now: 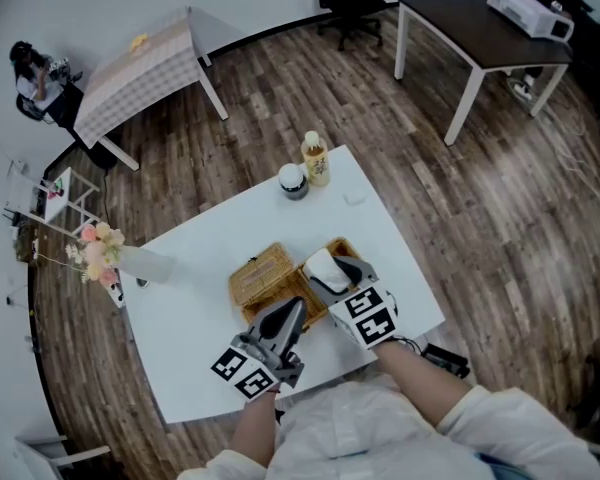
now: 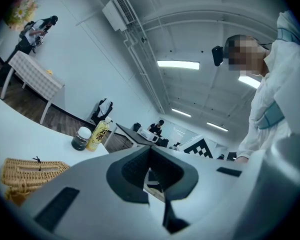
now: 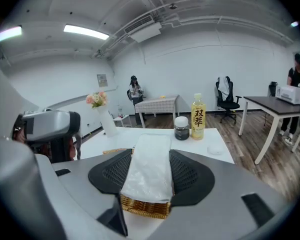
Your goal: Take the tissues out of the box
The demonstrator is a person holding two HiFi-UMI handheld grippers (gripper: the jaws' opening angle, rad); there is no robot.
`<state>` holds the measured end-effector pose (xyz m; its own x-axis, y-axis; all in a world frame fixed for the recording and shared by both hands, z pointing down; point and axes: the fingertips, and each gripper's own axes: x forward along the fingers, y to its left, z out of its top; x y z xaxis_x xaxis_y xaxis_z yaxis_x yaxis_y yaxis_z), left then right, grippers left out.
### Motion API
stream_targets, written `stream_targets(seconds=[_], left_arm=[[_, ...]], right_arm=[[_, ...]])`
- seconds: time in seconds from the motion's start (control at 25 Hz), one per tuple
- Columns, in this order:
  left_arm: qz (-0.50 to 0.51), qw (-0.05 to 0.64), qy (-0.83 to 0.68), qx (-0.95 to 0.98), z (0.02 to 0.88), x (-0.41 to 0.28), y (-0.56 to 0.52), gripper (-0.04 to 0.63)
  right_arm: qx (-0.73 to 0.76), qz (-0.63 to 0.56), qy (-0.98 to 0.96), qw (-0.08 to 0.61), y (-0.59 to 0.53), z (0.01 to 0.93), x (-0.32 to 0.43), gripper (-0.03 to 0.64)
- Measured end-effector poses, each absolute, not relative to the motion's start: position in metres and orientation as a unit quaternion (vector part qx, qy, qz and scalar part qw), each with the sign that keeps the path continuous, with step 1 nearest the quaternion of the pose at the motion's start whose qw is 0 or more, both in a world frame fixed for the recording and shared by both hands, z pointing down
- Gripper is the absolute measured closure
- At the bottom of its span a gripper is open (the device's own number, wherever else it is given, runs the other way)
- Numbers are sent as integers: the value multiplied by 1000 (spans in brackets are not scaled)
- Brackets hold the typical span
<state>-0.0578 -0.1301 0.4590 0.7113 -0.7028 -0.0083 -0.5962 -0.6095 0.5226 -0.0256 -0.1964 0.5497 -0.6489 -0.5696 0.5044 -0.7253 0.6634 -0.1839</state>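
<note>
The right tool (image 3: 147, 175) grips a white tissue pack (image 3: 149, 156) just above the open wicker box (image 3: 140, 207). Beside it, the left tool (image 1: 295, 310) is closed on nothing.

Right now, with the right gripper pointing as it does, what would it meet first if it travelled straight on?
Probably the white table just beyond the wicker box, since the right gripper, jaws shut on the tissue pack, tilts downward; the jar lies farther on. Depth is unclear.
</note>
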Motion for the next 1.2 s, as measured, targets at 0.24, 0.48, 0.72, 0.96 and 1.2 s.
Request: stream_targets(seconds=[0.24, 0.48, 0.72, 0.96, 1.2], left_arm=[[-105, 245, -356, 896, 454, -53, -128, 594], [-107, 244, -344, 901, 448, -46, -123, 594], [-99, 235, -325, 911, 443, -32, -112, 594], [-92, 229, -316, 916, 443, -26, -109, 594], [-93, 223, -318, 917, 438, -28, -110, 594]], right_arm=[[362, 237, -889, 151, -203, 536, -15, 365], [350, 222, -903, 112, -203, 507, -13, 365], [330, 194, -921, 73, -195, 475, -19, 365], [308, 173, -935, 30, -190, 448, -23, 365], [270, 157, -949, -31, -175, 415, -24, 365]])
